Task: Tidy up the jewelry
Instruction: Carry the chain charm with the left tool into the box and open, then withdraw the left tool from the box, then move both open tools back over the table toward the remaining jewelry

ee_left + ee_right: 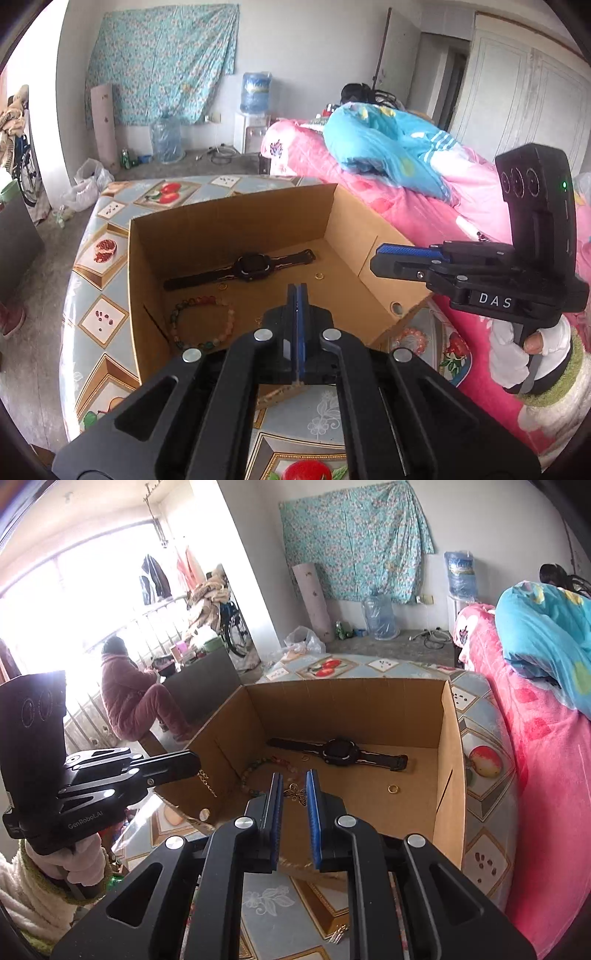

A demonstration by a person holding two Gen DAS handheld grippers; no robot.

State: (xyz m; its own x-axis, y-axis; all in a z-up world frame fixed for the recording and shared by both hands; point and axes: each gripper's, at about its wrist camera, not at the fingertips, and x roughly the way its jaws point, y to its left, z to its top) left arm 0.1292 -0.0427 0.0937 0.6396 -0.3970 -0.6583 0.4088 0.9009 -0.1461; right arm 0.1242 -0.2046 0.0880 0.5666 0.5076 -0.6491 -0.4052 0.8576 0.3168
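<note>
Left claw (pixel 297 295) tilts down over the near wall of the box (pixel 229 214); pads pressed flat together, nothing between them. Right claw (pixel 294 786) tilts down the same way, pads a narrow gap apart, nothing pinched. Each claw is carried by a gloved hand (pixel 532 347) with a fuzzy white-and-green cuff.

Left wrist view: the right claw shows side-on at the right, above the box's right wall, with white lettering on its black body. This view alone shows a small gold ring (pixel 222 286) just in front of the watch (pixel 245 268) and a pink bead bracelet (pixel 410 338) on the worktop (pixel 92 295) outside the box.

Right wrist view: the left claw shows side-on at the left, with a thin gold chain (pixel 207 784) just below its tip; whether the chain touches it cannot be told. Only here: a gold butterfly charm (pixel 295 793) on the box floor seen between the pads, and a seated person (pixel 129 698) in pink padded clothes by the bright window.

Box: brown corrugated cardboard, open top. Inside: black watch lying flat, strap stretched out; bracelet (pixel 201 325) of round mixed-colour beads at the left; plain gold ring (pixel 393 788) towards the right. Worktop cloth is glossy, fruit-printed. Bed (pixel 369 177) at the right has pink fleece and a blue quilt.
</note>
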